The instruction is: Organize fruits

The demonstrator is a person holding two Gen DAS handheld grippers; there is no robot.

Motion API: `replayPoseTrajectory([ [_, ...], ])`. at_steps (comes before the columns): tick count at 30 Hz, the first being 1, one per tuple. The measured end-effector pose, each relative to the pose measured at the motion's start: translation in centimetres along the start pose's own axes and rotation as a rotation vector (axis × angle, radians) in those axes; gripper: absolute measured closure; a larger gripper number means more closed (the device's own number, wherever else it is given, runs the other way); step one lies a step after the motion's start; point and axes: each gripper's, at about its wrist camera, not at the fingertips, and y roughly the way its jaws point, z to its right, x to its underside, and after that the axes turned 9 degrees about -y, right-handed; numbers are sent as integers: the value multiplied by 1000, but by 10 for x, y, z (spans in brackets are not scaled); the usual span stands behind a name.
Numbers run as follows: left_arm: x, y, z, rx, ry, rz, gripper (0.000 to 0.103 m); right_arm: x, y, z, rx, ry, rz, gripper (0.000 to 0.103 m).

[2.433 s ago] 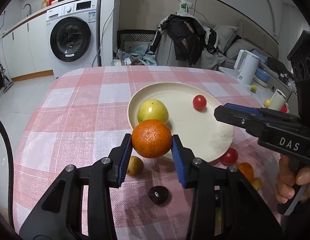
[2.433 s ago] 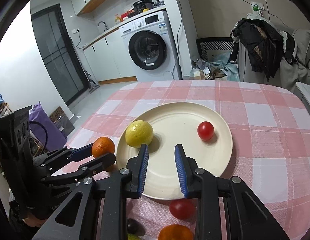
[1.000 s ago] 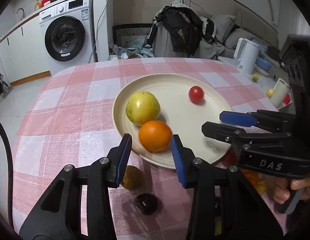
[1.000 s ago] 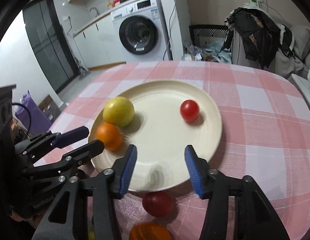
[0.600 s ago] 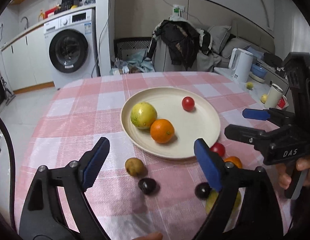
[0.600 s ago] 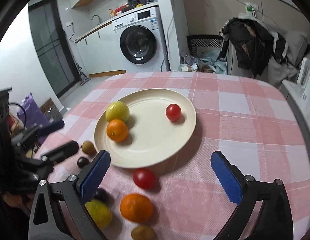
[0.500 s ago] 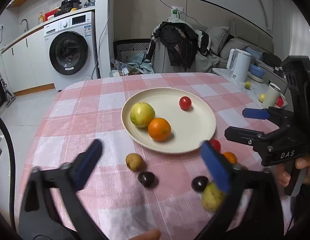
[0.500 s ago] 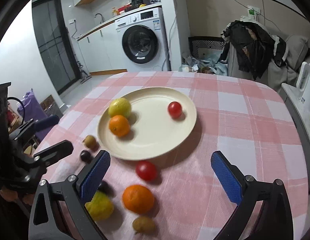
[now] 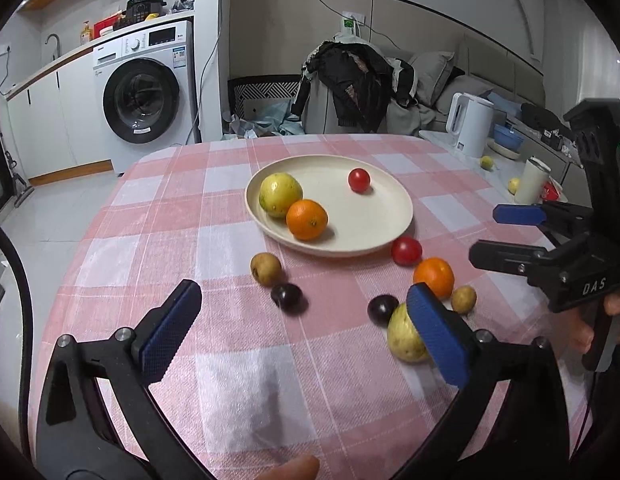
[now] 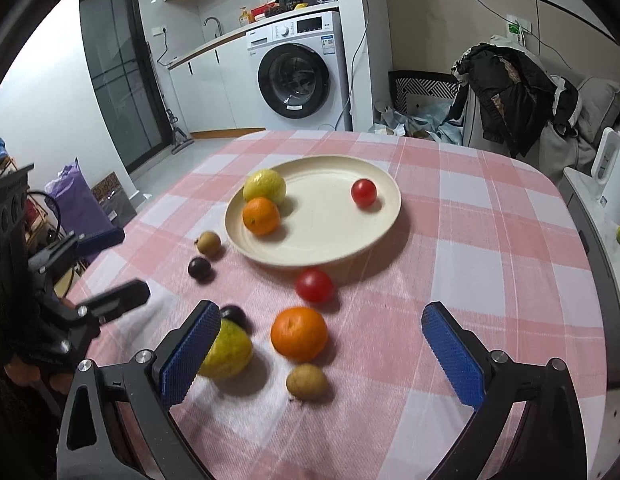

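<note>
A cream plate point(image 9: 369, 232) point(image 10: 333, 240) on the pink checked tablecloth holds a yellow-green fruit point(image 9: 280, 194), an orange point(image 9: 307, 219) point(image 10: 261, 216) and a red tomato point(image 9: 359, 180) point(image 10: 363, 193). Loose on the cloth in front of it lie a second tomato point(image 10: 314, 285), a second orange point(image 10: 298, 333), a yellow-green fruit point(image 10: 228, 350), two small brown fruits point(image 10: 306, 382) point(image 10: 209, 243) and two dark plums point(image 10: 199, 268) point(image 9: 286, 295). My left gripper point(image 9: 306, 328) is wide open and empty, back from the plate. My right gripper point(image 10: 321, 354) is wide open above the loose orange.
A white kettle point(image 9: 467, 126), a cup point(image 9: 531, 180) and small yellow fruits sit on a side counter at the right. A washing machine point(image 9: 144, 96) and a chair heaped with clothes point(image 9: 349, 80) stand behind the table. The table edge runs close on the left.
The left gripper set the orange on the plate beside the yellow-green fruit, let go, opened wide and drew back. The right gripper also opened wide and pulled back over the loose fruit.
</note>
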Motion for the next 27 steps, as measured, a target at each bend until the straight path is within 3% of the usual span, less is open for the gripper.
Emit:
replayPoseTrajectory([
  [11, -8, -23, -2, 23, 14, 14, 1, 13, -6, 0, 7, -29, -44, 0],
  [27, 6, 3, 19, 44, 71, -82, 1, 28, 15, -1, -9, -71, -154, 0],
])
